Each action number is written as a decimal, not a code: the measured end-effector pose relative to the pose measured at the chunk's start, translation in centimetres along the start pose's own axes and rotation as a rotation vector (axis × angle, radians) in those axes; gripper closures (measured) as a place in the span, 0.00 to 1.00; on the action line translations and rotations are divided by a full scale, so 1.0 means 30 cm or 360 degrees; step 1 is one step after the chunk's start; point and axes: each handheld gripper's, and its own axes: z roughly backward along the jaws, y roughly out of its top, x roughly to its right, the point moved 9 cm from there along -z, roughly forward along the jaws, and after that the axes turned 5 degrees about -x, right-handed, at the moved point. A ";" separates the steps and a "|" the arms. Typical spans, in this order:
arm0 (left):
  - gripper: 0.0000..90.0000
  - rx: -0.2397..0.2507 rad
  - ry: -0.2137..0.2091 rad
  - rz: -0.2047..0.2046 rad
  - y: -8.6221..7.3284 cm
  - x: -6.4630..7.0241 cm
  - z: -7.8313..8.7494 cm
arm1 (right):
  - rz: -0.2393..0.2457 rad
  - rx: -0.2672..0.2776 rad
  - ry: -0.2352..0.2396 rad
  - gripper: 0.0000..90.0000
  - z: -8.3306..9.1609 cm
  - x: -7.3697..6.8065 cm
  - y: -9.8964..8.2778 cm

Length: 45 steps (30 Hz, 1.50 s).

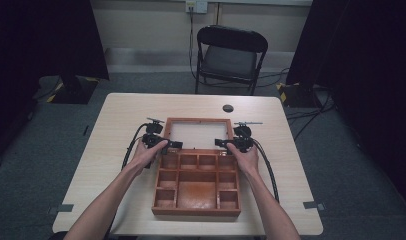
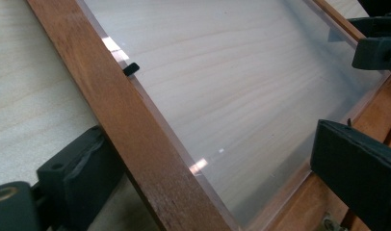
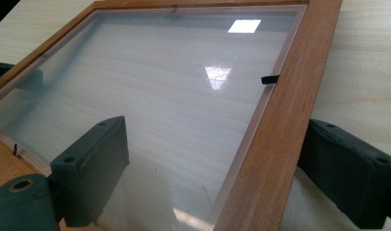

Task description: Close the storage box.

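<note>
Wooden box [image 1: 196, 189] sits mid-surface [image 1: 116, 125], its glazed lid [image 1: 198, 134] open flat behind the compartments; left tongs [image 1: 163, 143] straddle the lid's left rail [image 2: 136, 144] and right tongs [image 1: 226, 143] its right rail [image 3: 280, 130], jaws part-open, contact with the wood unclear.

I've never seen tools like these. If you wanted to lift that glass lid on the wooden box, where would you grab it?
By the wooden side rails of the lid, one gripper from each side, a jaw inside and a jaw outside the rail. The left gripper and right gripper straddle them that way now. The clear pane is slick; the rails give flat faces.
</note>
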 end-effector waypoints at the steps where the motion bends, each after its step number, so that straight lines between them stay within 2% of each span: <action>1: 0.05 0.0009 0.0001 -0.0013 0.002 0.002 0.001 | 0.0004 0.0006 -0.0011 0.12 0.000 0.001 0.002; 3: 0.07 0.0015 0.0003 -0.0029 0.007 0.007 0.005 | 0.0032 0.0034 -0.0040 0.13 0.007 -0.003 0.011; 5: 0.07 0.0005 0.0024 -0.0072 0.012 0.011 0.012 | 0.0060 0.0061 -0.0069 0.15 0.014 -0.008 0.023; 8: 0.08 0.0014 0.0043 -0.0088 0.018 0.015 0.023 | 0.0089 0.0101 -0.0103 0.20 0.029 -0.017 0.042; 12: 0.16 0.0075 0.0063 -0.0084 0.031 0.013 0.048 | 0.0093 0.0128 -0.0120 0.25 0.049 -0.026 0.058; 16: 0.21 0.0103 0.0097 -0.0120 0.039 0.015 0.071 | 0.0042 0.0184 -0.0064 0.25 0.072 -0.038 0.078; 18: 0.26 0.0118 0.0099 -0.0123 0.044 0.016 0.080 | 0.0050 0.0195 -0.0057 0.27 0.086 -0.041 0.084; 19: 0.28 0.0164 0.0121 -0.0119 0.054 0.015 0.093 | 0.0057 0.0204 -0.0057 0.27 0.091 -0.044 0.088; 20: 0.29 0.0164 0.0121 -0.0119 0.054 0.015 0.093 | 0.0057 0.0204 -0.0057 0.27 0.091 -0.044 0.088; 22: 0.33 0.0220 0.0126 -0.0103 0.068 0.013 0.109 | 0.0065 0.0227 -0.0040 0.29 0.111 -0.058 0.099; 25: 0.35 0.0252 0.0117 -0.0124 0.077 0.020 0.127 | 0.0071 0.0238 -0.0039 0.30 0.125 -0.069 0.106; 27: 0.37 0.0258 0.0114 -0.0134 0.078 0.023 0.138 | 0.0084 0.0256 -0.0041 0.32 0.138 -0.074 0.111; 33: 0.43 0.0239 0.0125 -0.0177 0.085 0.033 0.169 | 0.0063 0.0299 -0.0010 0.36 0.168 -0.085 0.117; 38: 0.47 0.0253 0.0127 -0.0201 0.105 0.042 0.193 | 0.0035 0.0337 0.0031 0.39 0.202 -0.094 0.126; 45: 0.50 0.0305 0.0112 -0.0206 0.120 0.055 0.205 | 0.0049 0.0349 0.0015 0.42 0.228 -0.099 0.127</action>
